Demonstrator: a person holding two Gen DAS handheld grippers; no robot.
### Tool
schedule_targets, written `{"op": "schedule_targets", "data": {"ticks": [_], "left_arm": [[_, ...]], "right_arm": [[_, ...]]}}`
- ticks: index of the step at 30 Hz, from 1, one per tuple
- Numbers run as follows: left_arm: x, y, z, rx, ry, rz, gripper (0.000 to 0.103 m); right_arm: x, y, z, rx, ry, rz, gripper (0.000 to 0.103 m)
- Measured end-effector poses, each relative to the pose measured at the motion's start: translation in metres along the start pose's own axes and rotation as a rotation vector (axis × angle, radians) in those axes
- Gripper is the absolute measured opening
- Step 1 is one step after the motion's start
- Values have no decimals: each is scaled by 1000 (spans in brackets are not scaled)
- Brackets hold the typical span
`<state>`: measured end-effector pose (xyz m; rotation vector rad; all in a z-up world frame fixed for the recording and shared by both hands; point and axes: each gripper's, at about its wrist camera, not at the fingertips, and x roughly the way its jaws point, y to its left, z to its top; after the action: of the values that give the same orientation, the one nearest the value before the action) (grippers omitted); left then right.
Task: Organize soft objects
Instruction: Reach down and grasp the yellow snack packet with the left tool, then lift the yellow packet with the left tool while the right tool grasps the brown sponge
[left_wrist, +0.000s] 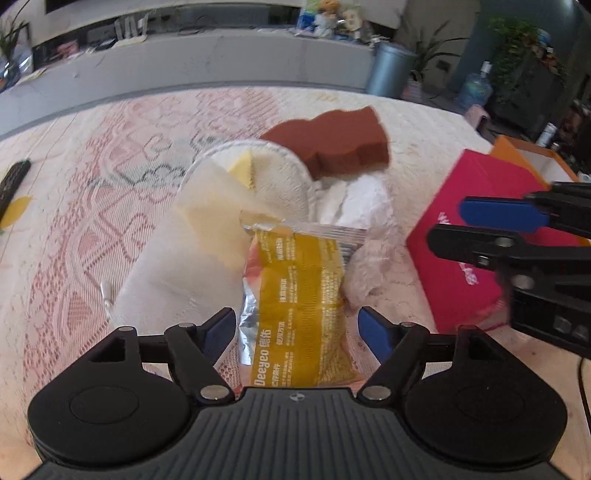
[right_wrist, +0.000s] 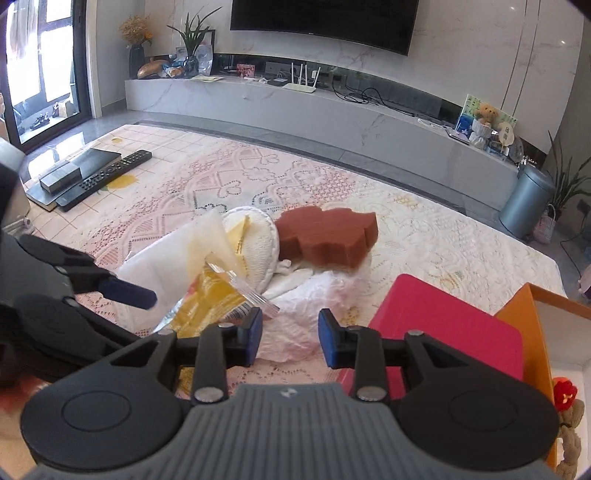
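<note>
A pile of soft things lies on the lace-covered table. A brown sponge (left_wrist: 332, 142) (right_wrist: 328, 236) sits on top at the back, beside a round white pad (left_wrist: 280, 181) (right_wrist: 255, 243) and pale yellow cloths (left_wrist: 210, 210) (right_wrist: 207, 243). A yellow foil packet (left_wrist: 299, 306) (right_wrist: 210, 306) lies at the front, over white fluffy cloth (left_wrist: 365, 206) (right_wrist: 321, 291). My left gripper (left_wrist: 297, 330) is open, its fingers on either side of the packet. My right gripper (right_wrist: 290, 334) is open and empty just before the white cloth.
A pink box (left_wrist: 469, 236) (right_wrist: 443, 325) stands right of the pile, with an orange box (right_wrist: 524, 321) holding a plush toy (right_wrist: 567, 417) behind it. Remotes (right_wrist: 107, 173) and a dark flat box (right_wrist: 70, 173) lie at the table's far left.
</note>
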<state>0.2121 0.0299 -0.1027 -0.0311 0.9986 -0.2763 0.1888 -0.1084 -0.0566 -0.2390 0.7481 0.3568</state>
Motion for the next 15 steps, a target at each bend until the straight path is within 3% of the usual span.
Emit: {"op": "schedule_targets", "data": {"ticks": [5,7,10,13,15], "left_arm": [[13,7,0,-64,30,-5,76],[12,9,0,-76,27,-9,63],[5,10,0,-86,17,-4,51],[-10,10,2,-102,-4,-18,49],[-22,12,5,-127,-21,-39,49]], "right_arm": [[8,1,2,-33,13,22,37],[11,-1,6,-41,22,40,39],[16,-4,15,-60,38,69,45],[20,-10,27,-103,58,88,53],[24,-15,37,-137,76,91,65]]}}
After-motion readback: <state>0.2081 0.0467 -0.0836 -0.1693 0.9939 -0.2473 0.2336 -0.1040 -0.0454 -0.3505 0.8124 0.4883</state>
